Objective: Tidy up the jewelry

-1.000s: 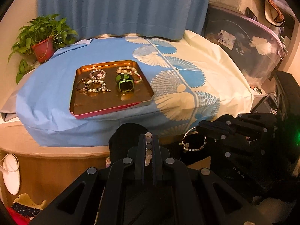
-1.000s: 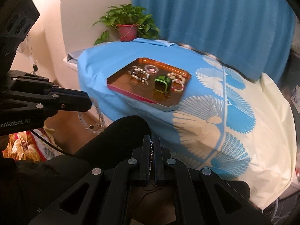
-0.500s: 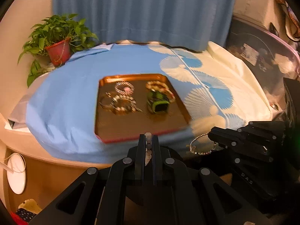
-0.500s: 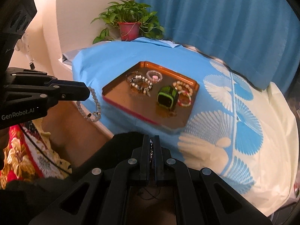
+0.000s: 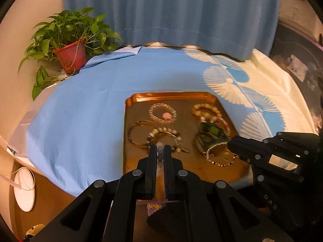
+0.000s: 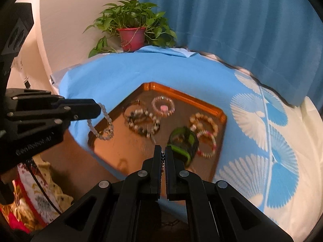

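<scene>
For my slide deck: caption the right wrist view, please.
Right gripper and left gripper, each shut on a bracelet, above a copper tray of jewelry.

One tray (image 5: 129,125), seven bracelets (image 5: 162,113), one green watch (image 5: 212,133), one potted plant (image 5: 70,54)

Warm dim indoor light; motion blur on tray (image 5: 129,121); fisheye-bent edges, dark corners

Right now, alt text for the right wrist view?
Right gripper, shut on a dark beaded chain, hangs over a copper tray of bracelets on blue cloth; the left gripper dangles a pale bead bracelet at the tray's left edge.
</scene>
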Demonstrator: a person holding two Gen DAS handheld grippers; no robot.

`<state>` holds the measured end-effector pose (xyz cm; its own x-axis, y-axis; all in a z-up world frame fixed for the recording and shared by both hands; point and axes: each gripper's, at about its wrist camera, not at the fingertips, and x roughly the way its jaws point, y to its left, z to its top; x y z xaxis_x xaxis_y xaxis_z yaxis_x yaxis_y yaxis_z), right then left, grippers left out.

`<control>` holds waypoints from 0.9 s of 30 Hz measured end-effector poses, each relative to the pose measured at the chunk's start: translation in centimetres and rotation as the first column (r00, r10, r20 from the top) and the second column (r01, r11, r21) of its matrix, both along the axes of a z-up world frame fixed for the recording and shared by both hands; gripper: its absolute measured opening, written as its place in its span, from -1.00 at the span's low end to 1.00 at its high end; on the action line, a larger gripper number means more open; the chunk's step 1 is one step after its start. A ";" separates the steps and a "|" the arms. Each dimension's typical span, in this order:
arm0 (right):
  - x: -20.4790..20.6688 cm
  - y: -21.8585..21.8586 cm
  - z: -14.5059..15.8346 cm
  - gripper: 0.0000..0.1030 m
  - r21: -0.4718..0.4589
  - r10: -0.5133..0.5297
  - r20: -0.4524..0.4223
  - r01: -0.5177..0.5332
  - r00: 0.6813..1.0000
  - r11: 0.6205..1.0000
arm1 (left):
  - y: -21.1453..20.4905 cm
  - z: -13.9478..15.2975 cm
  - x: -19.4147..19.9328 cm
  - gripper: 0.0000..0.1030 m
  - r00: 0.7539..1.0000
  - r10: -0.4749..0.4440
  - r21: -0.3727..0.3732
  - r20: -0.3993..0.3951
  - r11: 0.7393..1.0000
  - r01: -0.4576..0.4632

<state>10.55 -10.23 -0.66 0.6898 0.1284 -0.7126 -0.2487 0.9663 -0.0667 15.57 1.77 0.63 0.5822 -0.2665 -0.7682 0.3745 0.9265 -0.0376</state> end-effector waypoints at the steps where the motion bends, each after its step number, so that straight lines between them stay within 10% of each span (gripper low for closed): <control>1: 0.8 0.2 -0.3 -0.94 -0.001 0.002 0.000 -0.002 1.000 1.000 | 0.0 -0.3 0.6 -0.94 1.000 0.006 0.006 -0.006 1.000 -0.006; 8: 4.7 0.5 -2.8 -0.90 0.005 -0.012 -0.051 0.012 0.999 1.000 | -0.6 -2.8 3.2 -0.82 1.000 0.029 0.051 -0.005 0.998 -0.029; 10: 5.5 0.4 -3.6 -0.83 -0.007 -0.022 -0.085 0.021 0.996 1.000 | -0.3 -3.3 3.6 0.04 0.998 0.049 0.052 -0.032 0.998 -0.047; 11: 5.6 0.4 -3.9 -0.53 -0.018 -0.030 -0.099 0.028 0.995 0.999 | 0.0 -3.5 3.6 0.79 0.995 0.088 0.061 -0.049 0.995 -0.085; 12: 5.5 0.2 -4.2 0.08 -0.036 -0.048 -0.100 0.045 0.994 0.998 | 0.5 -3.5 3.5 0.99 0.991 0.125 0.062 -0.037 0.990 -0.123; 14: 4.8 -0.2 -4.4 0.59 -0.059 -0.079 -0.083 0.074 0.993 0.995 | 1.2 -3.2 2.5 0.99 0.987 0.164 0.048 0.005 0.985 -0.164; 27: -3.5 -1.9 -3.9 0.60 -0.041 -0.193 -0.054 0.191 0.980 0.981 | 1.9 -0.8 -6.5 0.99 0.983 0.169 0.072 0.066 0.982 -0.173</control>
<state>7.10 -12.08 -4.54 0.6565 -0.0288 -0.7537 -0.0630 0.9937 -0.0929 9.12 3.66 -0.16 0.6594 -0.1004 -0.7450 0.2095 0.9763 0.0540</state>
